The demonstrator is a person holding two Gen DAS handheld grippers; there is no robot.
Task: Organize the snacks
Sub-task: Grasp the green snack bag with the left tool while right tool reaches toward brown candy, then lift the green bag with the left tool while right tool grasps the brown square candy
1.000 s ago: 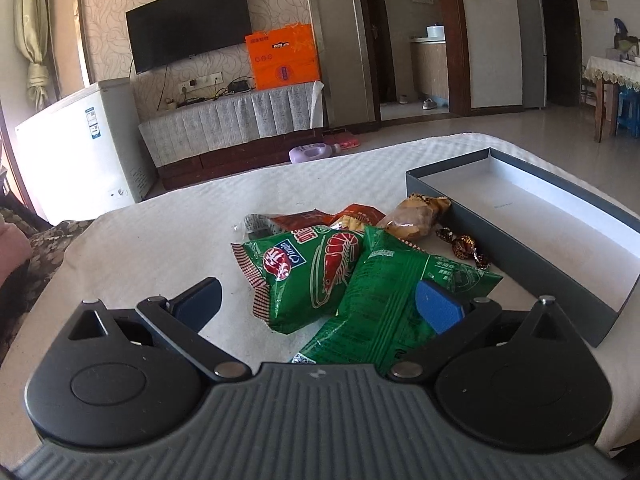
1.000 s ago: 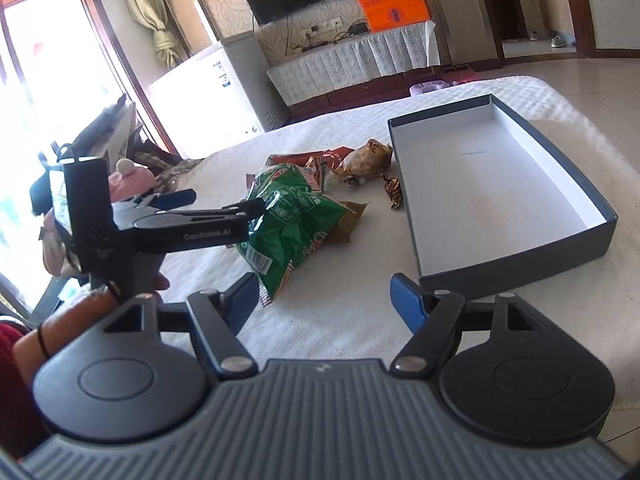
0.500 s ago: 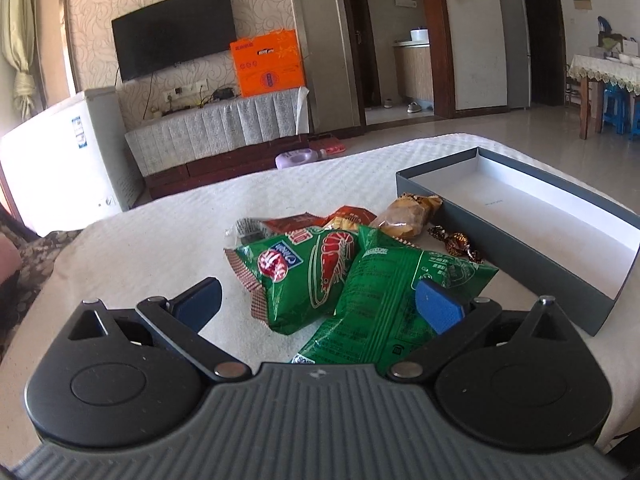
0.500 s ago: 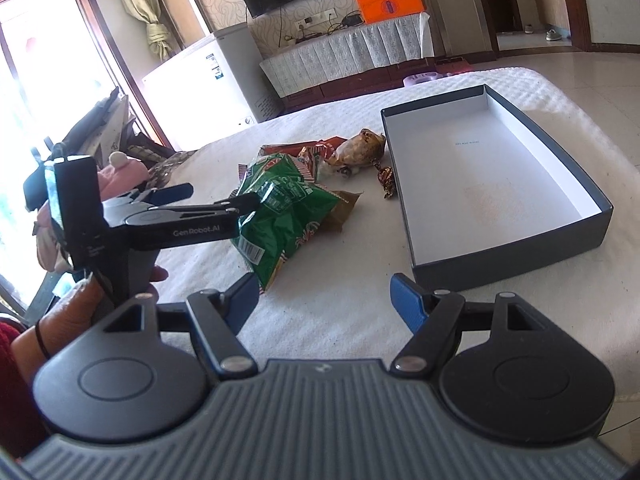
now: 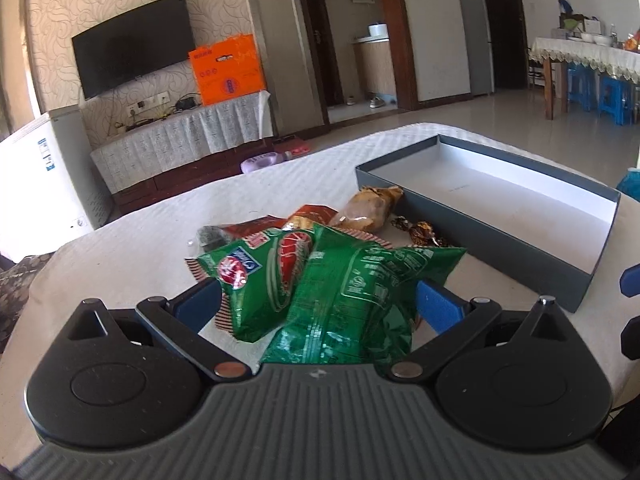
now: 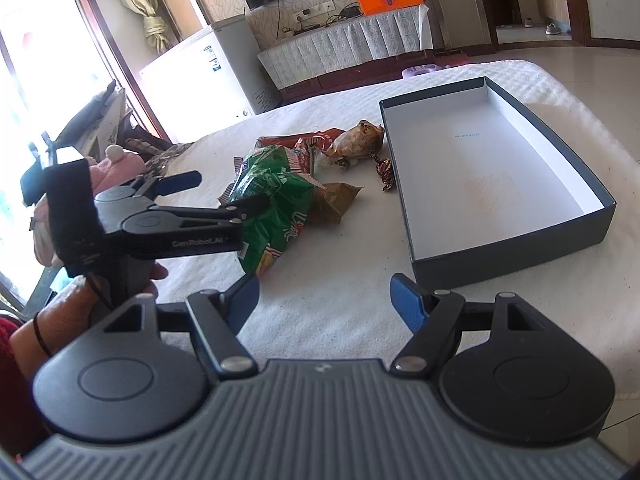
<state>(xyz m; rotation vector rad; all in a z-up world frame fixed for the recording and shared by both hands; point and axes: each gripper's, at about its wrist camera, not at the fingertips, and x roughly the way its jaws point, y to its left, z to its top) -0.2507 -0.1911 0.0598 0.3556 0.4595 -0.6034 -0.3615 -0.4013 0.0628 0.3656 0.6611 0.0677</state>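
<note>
Two green snack bags (image 5: 352,288) (image 6: 276,200) lie overlapped on the white-covered table. My left gripper (image 5: 320,302) (image 6: 216,194) is open, and its blue fingertips straddle the near ends of the bags. Behind them lie a red packet (image 5: 308,216) (image 6: 304,142), a brown wrapped pastry (image 5: 366,210) (image 6: 356,142) and wrapped candies (image 5: 420,232) (image 6: 384,168). To the right stands an empty dark grey box (image 5: 480,224) (image 6: 500,256) with a white inside. My right gripper (image 6: 325,294) is open over bare cloth near the box's front corner, with nothing between its fingers.
A hand (image 6: 72,316) holds the left gripper at the table's left side. Past the table's far edge are a white freezer (image 5: 44,176), a TV (image 5: 132,44) over a covered bench and an orange box (image 5: 226,70). A second table with blue stools (image 5: 612,100) stands far right.
My left gripper has moved forward and lower, so the green bags now sit between its open fingers. The right gripper has shifted only slightly.
</note>
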